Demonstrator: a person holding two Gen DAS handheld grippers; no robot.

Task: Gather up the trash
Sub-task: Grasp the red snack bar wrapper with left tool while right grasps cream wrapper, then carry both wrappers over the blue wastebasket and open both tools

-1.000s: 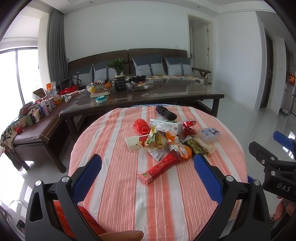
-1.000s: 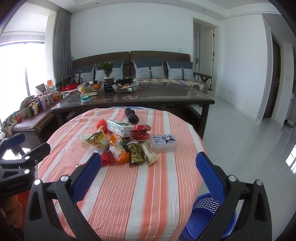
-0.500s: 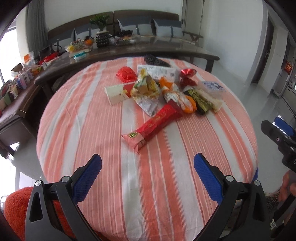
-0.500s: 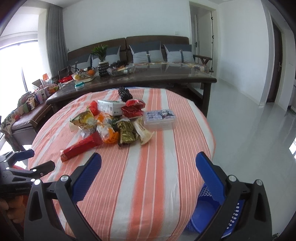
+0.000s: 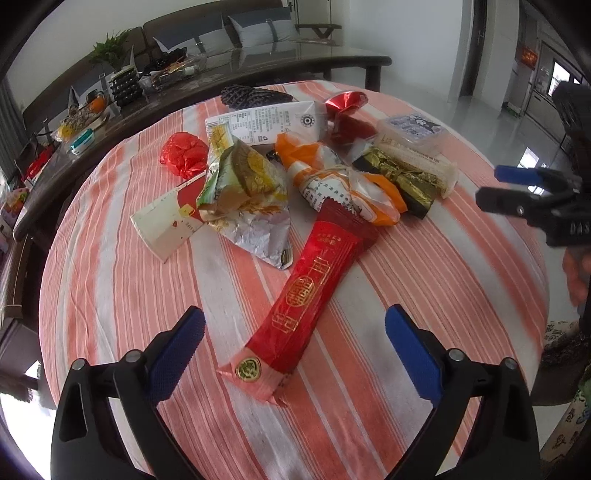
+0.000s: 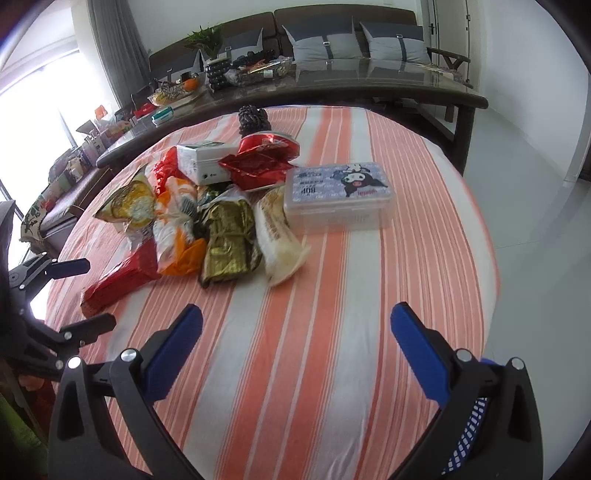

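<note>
Striped tablecloth spread over round table; dark coffee table and sofa seen behind.

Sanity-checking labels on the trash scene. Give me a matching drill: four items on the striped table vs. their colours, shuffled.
Items:
1. long wrapper nearest the left gripper
2. lidded box
3. crumpled foil packet
4. carton

Colours:
A. gold
B. white with printed text
C. red with gold print
D. clear with a cartoon lid

Pairs: 1-C, 2-D, 3-A, 4-B
</note>
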